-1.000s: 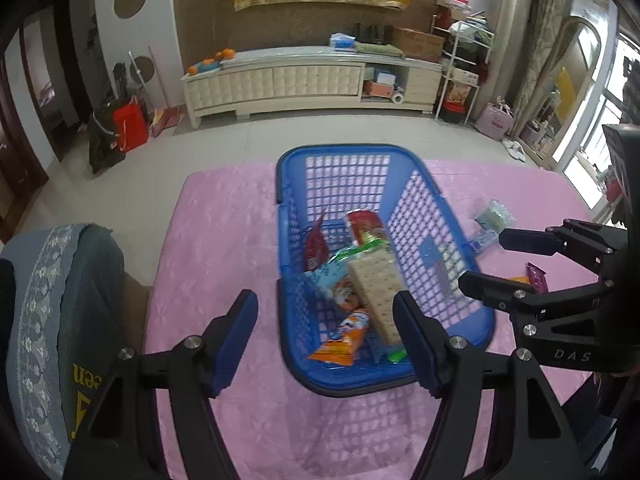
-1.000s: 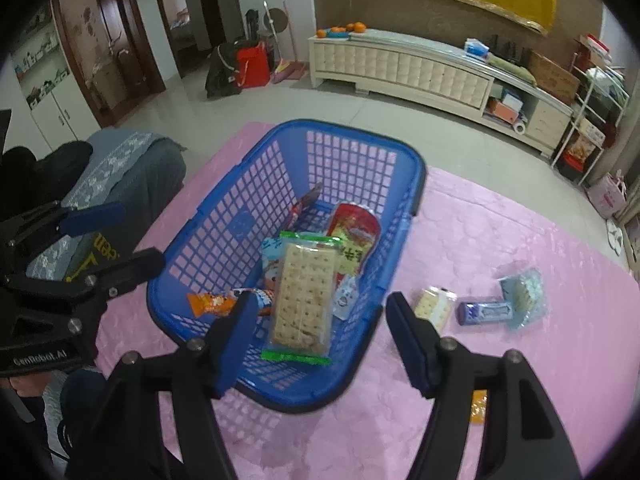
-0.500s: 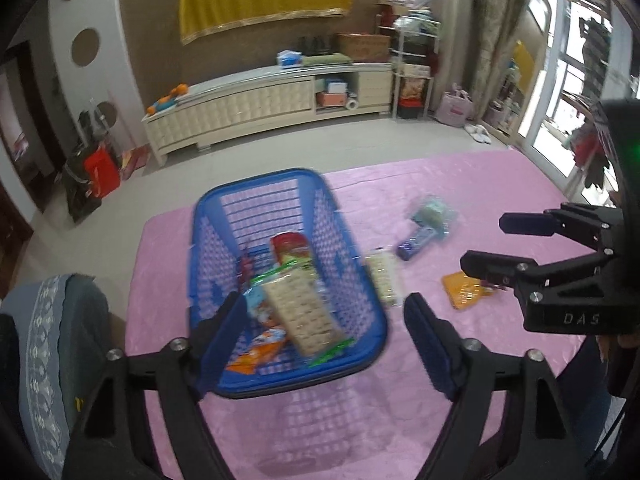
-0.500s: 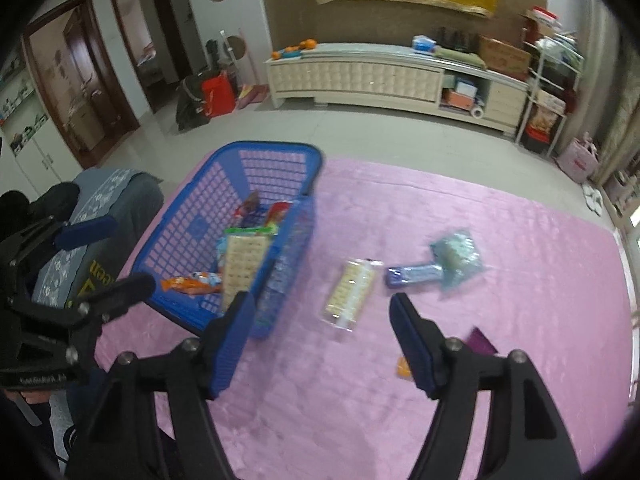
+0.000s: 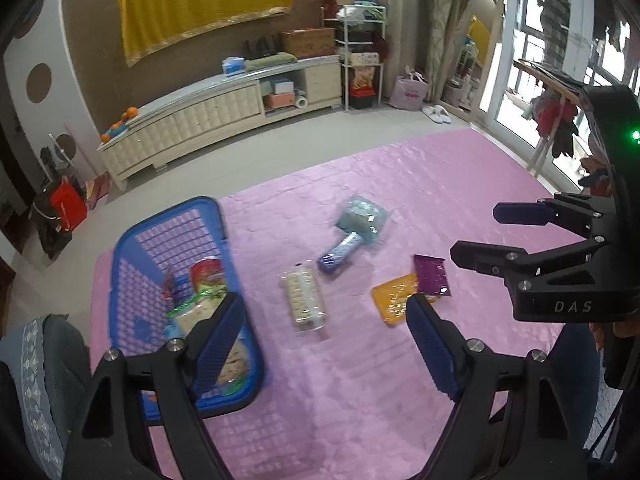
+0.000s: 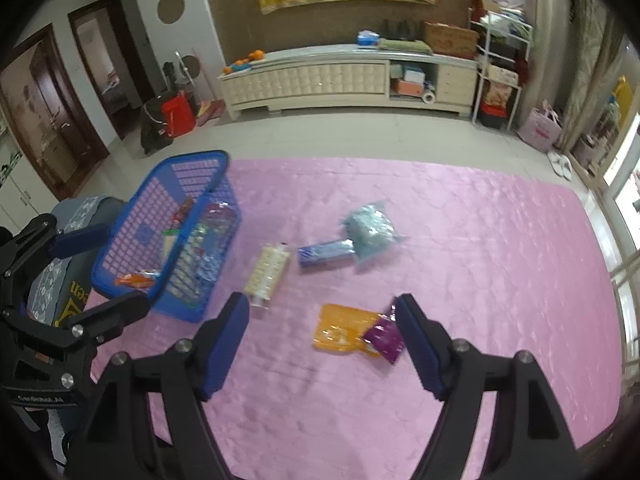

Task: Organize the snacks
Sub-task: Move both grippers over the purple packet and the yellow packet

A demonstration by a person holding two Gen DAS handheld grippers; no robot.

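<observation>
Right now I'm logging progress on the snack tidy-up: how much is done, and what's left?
Partly done. Several packets already lie in the blue basket. Nothing is in hand: the left tongs are open and empty; the right tongs are empty, their jaws opening. Five snacks remain on the pink cloth: cracker pack, blue bar, teal bag, orange packet, purple packet.

Bench cover [image 6: 460, 240]: pink cloth, quilted, faint sheen. Basket [image 6: 160, 216]: blue plastic lattice, smooth. Cracker pack [image 6: 267, 271]: clear glossy film. Orange packet [image 6: 340, 328] and purple packet [image 6: 385, 338]: shiny foil-like wrap. Left hand-held gripper [image 5: 326, 334]: matt black plastic, ribbed blue pads, metal screws.
</observation>
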